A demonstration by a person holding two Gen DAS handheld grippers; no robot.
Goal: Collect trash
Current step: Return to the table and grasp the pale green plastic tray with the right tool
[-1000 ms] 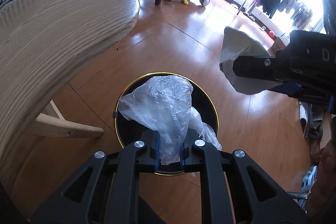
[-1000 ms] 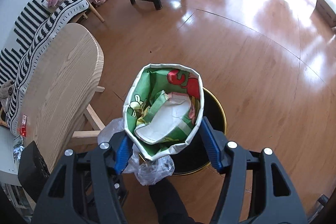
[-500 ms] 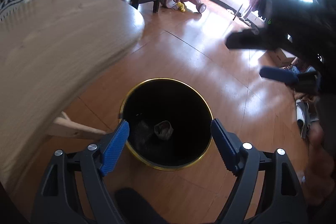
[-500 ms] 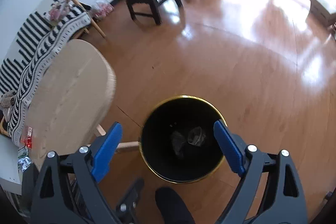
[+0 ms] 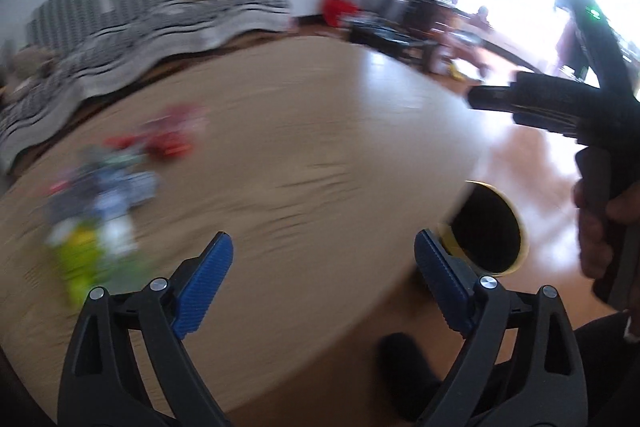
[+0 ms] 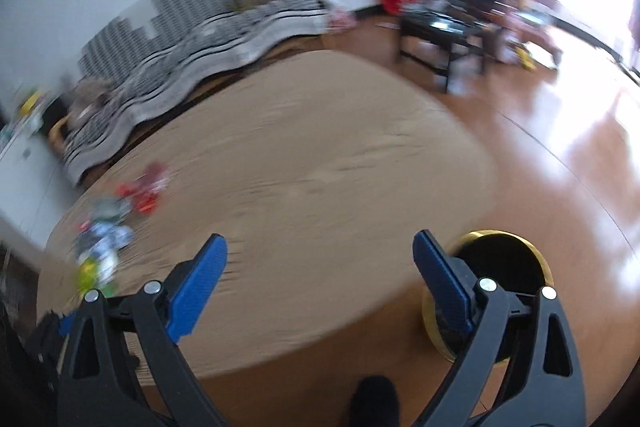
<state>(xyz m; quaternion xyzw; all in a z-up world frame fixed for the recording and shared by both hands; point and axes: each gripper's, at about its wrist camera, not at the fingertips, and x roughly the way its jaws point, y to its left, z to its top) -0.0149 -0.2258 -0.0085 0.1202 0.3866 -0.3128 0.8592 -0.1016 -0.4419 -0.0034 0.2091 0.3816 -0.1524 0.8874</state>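
Left gripper (image 5: pixel 324 273) and right gripper (image 6: pixel 320 267) are angling down over the wooden table (image 5: pixel 304 155), jaws just opened wide, gripping nothing.

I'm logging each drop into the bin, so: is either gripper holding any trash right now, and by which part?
Nothing is held. The left gripper and right gripper have just been opening and stand empty above the wooden table.

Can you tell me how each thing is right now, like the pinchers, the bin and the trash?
left gripper: open, empty, jaws just opened.
right gripper: open, empty, jaws just opened.
bin: upright on the floor beside the table, no lid.
trash pile: lying on the wooden table, blurred.
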